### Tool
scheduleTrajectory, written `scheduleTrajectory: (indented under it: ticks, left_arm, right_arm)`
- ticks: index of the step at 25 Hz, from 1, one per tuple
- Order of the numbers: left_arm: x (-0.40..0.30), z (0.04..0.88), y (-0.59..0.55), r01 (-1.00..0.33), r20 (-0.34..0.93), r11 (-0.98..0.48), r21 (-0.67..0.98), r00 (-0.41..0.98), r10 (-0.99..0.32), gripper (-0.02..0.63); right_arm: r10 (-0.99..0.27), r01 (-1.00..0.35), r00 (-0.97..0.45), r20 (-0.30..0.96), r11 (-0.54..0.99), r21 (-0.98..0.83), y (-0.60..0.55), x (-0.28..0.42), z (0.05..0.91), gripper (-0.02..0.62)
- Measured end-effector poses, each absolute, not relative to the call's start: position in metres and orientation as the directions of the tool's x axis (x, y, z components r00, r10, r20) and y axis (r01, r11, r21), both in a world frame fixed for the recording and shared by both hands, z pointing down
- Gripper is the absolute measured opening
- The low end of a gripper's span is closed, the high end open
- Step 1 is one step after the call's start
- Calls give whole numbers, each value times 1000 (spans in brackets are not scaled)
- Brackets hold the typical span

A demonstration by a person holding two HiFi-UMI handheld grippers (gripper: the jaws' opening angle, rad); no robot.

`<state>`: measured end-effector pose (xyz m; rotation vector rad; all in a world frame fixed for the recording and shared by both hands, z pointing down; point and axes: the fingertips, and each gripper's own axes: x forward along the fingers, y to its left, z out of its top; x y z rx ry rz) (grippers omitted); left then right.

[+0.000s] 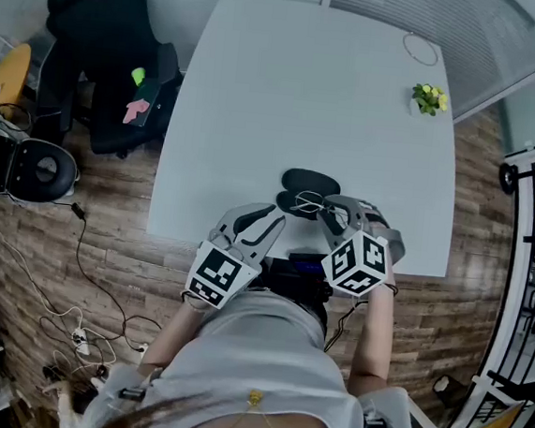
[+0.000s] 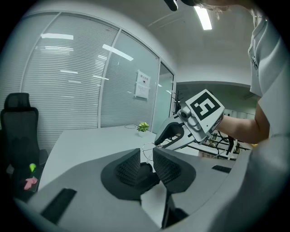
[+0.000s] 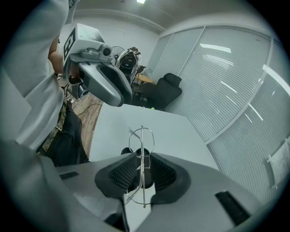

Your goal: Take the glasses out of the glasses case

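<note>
Wire-framed glasses (image 3: pixel 142 136) clamped in right tongs (image 3: pixel 141 158), just above black case (image 1: pixel 310 180) on desk (image 1: pixel 289 88), left tongs (image 2: pixel 146 152) seemingly closed on case edge; removal apparently near complete, only carrying clear left.

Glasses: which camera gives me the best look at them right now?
The right gripper view: the wire glasses stand clamped in the right gripper, sharp against the white table. The left gripper view shows only a wire loop behind its jaws; the head view, a faint outline over the black case.
</note>
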<state>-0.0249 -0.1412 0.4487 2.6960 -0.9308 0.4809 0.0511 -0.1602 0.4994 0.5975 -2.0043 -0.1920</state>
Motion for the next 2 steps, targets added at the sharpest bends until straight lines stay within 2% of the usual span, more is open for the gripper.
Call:
scheduleTrajectory:
  ticks: [2]
  left_arm:
    - [-25,449,-141,-633,386,-764,125,741,-550,103]
  right_arm:
    - [-488,-329,-385,783,865,378,-160,51,499,100]
